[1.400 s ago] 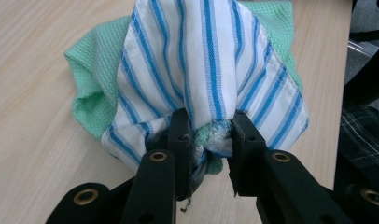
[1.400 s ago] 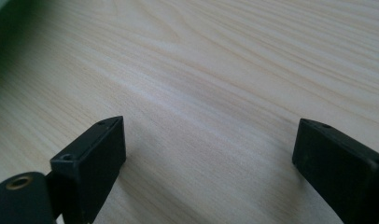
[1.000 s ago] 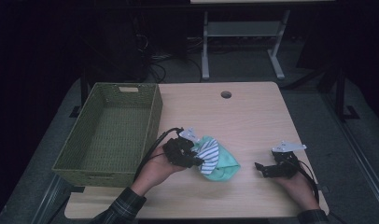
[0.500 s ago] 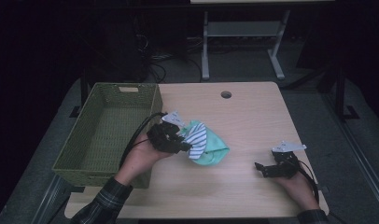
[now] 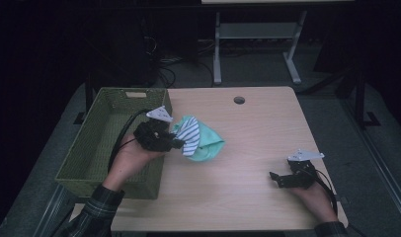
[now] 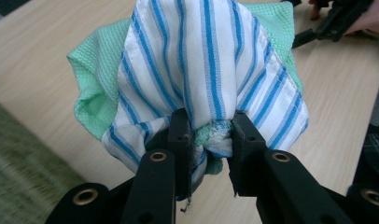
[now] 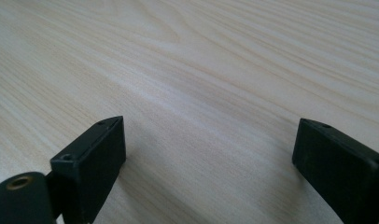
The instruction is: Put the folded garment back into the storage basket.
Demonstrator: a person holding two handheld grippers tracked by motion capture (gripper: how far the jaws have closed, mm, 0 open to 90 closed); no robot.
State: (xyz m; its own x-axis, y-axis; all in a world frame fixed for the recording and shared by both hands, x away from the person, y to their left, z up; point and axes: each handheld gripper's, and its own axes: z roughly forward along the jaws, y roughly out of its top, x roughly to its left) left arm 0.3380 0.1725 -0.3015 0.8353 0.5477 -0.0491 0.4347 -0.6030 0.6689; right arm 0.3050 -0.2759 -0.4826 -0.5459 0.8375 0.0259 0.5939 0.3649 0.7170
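My left gripper (image 5: 176,144) (image 6: 210,135) is shut on a bundle of two cloths, a white one with blue stripes (image 5: 190,137) (image 6: 201,60) and a mint green one (image 5: 208,143) (image 6: 96,70). The bundle hangs above the table just right of the woven green basket (image 5: 85,153). Its jaws pinch a bunched fold of both cloths. My right gripper (image 5: 276,178) (image 7: 208,154) rests low over the wooden table (image 5: 248,123) at the right front, open, with bare wood between its jaws.
The basket stands at the table's left edge and looks hollow inside. A round cable hole (image 5: 239,100) sits near the table's far edge. Beyond the table are a dark floor, cables and a metal stand (image 5: 258,34).
My left gripper has lifted the cloth bundle and carried it left and away, toward the basket. The right gripper has stayed where it was.
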